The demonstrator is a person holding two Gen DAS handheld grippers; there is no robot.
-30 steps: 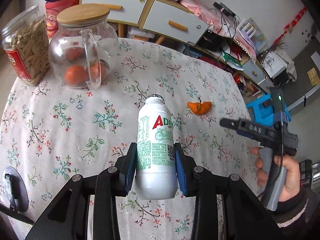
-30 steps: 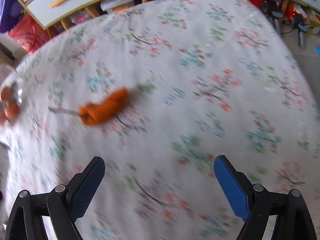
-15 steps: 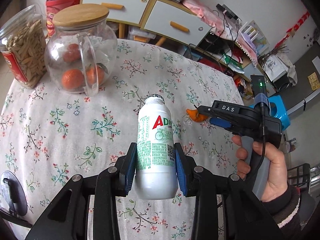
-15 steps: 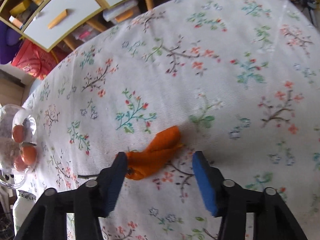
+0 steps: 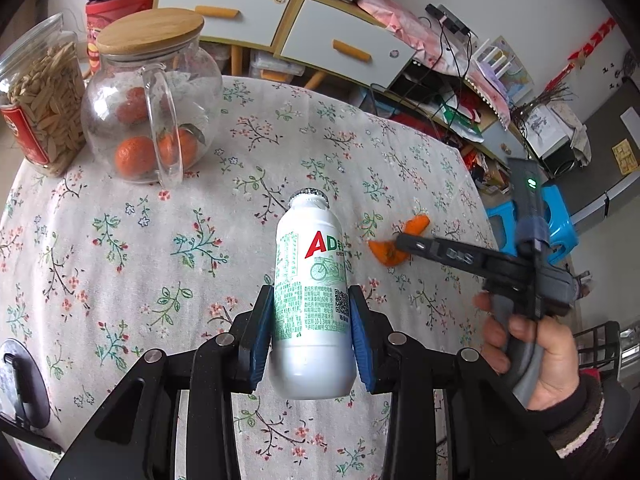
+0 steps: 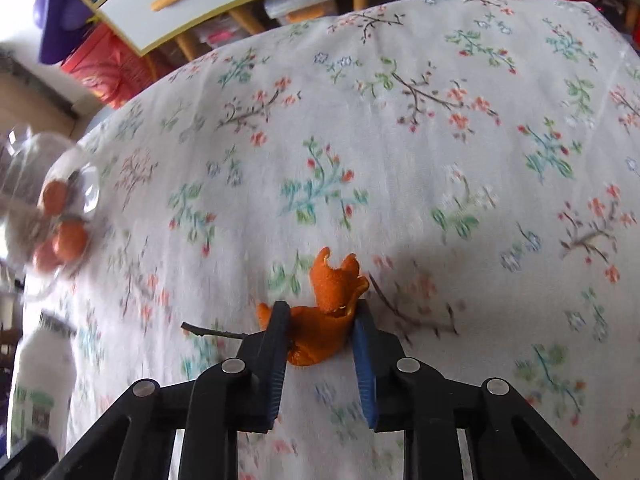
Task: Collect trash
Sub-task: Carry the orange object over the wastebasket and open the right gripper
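Left view, left gripper: pads clamped on the white bottle, held up above the table.
Left view, peel: ahead and right, under the right gripper's tips.
Right view, right gripper: jaws have just been closing, now pinching the orange peel between them.
Progress: both pieces gripped; peel not yet lifted; no bin in sight.

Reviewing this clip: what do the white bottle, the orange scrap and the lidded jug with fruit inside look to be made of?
White bottle: likely plastic, opaque with a soft sheen, printed label, apparently a foil seal on top. Orange scrap: looks like citrus peel, pebbled matte skin, curled edges. Jug: clear and glossy, probably glass, since the fruit shows through; its lid looks like pale wood or bamboo, with visible grain.
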